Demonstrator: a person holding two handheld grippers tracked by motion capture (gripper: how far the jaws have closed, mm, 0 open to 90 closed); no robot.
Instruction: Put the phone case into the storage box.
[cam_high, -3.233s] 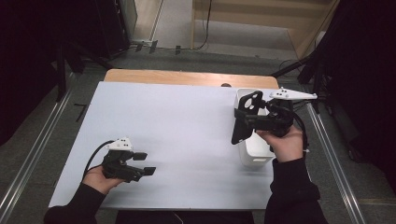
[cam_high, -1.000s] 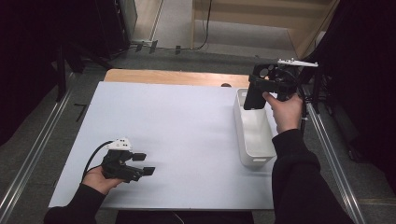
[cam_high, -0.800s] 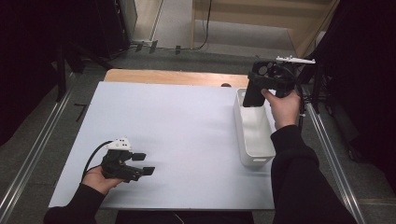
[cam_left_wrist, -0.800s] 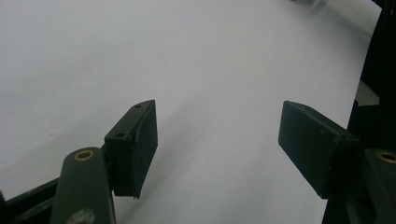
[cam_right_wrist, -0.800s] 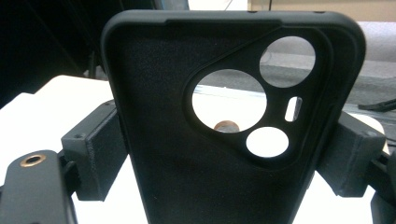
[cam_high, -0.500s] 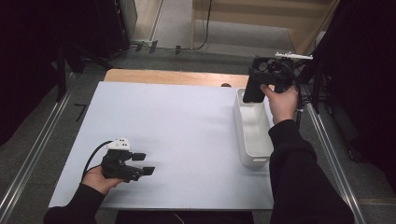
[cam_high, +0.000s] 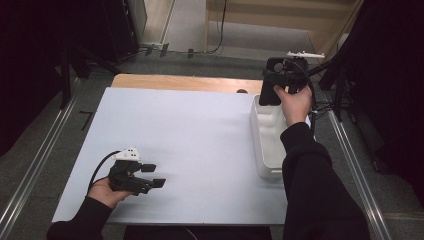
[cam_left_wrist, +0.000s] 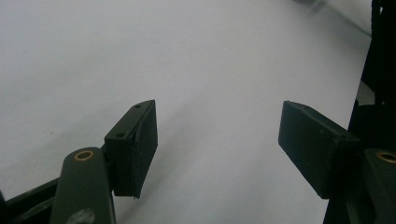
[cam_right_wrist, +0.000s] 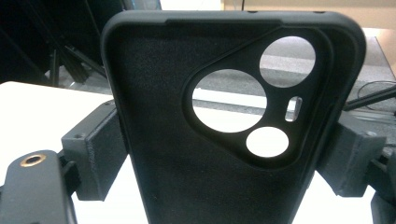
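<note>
R gripper (cam_high: 272, 92) clamps phone case (cam_right_wrist: 219, 121) above white bin (cam_high: 265, 145), pick done, placing left; L gripper (cam_high: 150, 176) idle, open, empty on table (cam_high: 200, 130).

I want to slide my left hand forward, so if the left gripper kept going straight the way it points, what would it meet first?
Likely nothing soon: the left gripper points right, low over the bare white tabletop. Its line seems to pass nearer than the white bin, though depth is unclear.

We see a white table top (cam_high: 200, 130) with a wooden far edge (cam_high: 185, 82), grey floor (cam_high: 240, 40) beyond, metal rails (cam_high: 35, 165) alongside, dark curtains (cam_high: 45, 45) flanking.
</note>
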